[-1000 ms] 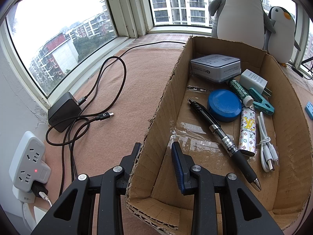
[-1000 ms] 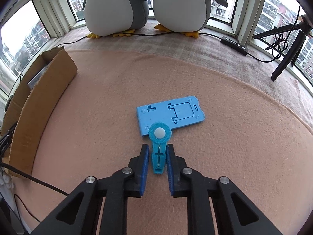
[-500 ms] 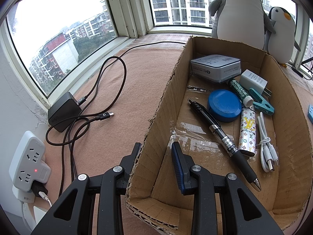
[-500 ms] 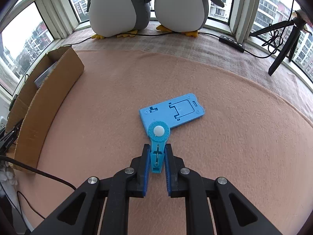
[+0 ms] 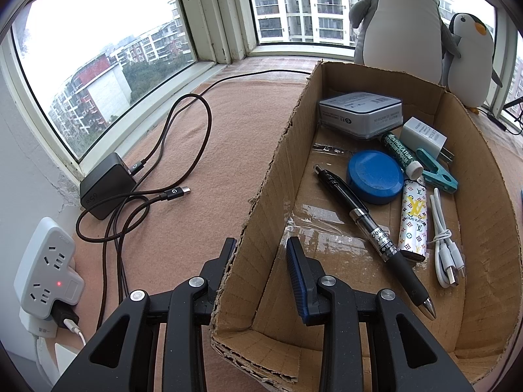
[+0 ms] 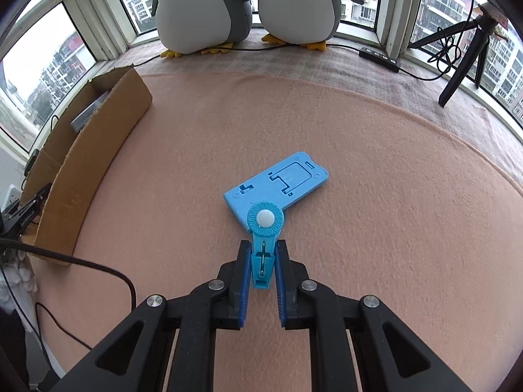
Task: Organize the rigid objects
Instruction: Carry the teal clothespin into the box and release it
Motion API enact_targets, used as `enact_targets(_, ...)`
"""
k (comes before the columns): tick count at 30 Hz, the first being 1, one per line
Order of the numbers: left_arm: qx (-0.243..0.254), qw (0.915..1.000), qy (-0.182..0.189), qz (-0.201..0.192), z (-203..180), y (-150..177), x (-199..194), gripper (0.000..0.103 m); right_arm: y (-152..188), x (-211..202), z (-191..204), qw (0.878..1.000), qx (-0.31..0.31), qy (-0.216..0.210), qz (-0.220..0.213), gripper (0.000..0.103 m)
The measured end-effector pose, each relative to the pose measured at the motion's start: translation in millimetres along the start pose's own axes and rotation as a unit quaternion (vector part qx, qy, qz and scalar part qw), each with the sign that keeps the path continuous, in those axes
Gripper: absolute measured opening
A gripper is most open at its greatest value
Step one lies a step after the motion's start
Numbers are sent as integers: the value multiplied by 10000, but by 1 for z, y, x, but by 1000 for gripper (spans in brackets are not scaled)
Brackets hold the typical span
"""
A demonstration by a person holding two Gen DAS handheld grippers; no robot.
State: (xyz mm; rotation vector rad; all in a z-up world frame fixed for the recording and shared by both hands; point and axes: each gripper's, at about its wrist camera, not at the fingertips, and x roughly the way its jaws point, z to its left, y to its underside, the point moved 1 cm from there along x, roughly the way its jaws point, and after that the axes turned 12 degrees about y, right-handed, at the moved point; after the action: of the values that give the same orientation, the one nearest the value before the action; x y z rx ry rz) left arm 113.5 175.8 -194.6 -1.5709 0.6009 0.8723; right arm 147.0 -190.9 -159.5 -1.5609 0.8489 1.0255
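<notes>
My left gripper (image 5: 261,250) is shut on the near left wall of the cardboard box (image 5: 483,196), one finger outside and one inside. In the box lie a black pen (image 5: 369,228), a blue round lid (image 5: 374,176), a grey-white case (image 5: 359,114), a white charger (image 5: 423,137), a teal clip (image 5: 438,176), a patterned lighter (image 5: 413,219) and a white cable (image 5: 446,248). My right gripper (image 6: 263,264) is shut on the handle of a blue clip (image 6: 264,219), which is joined to a flat blue phone stand (image 6: 278,184) over the pink cloth. The box (image 6: 81,150) stands to its left.
A black power adapter (image 5: 106,184) with looped dark cables and a white power strip (image 5: 47,277) lie left of the box. Two plush penguins (image 6: 202,6) sit at the window. A black tripod (image 6: 464,49) and an inline switch (image 6: 379,58) are at the far right.
The right gripper has tightened on the blue clip and shifted left toward the box, and the stand has swung with it. The left gripper and box have not moved.
</notes>
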Motion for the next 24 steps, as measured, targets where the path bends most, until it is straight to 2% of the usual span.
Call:
enact_targets(14,5,10000,-3,0,0,0,0,33,40,-9,-11,9990,91,-141,422,12)
enact_targets(17,-7,10000,-3,0,0,0,0,33,44,-22,-14,9991,16,-80,405,12)
enact_targets(24,1,10000,-9,6,0,-1,0,33,71,-27,-23,9957,-275,198,865,12)
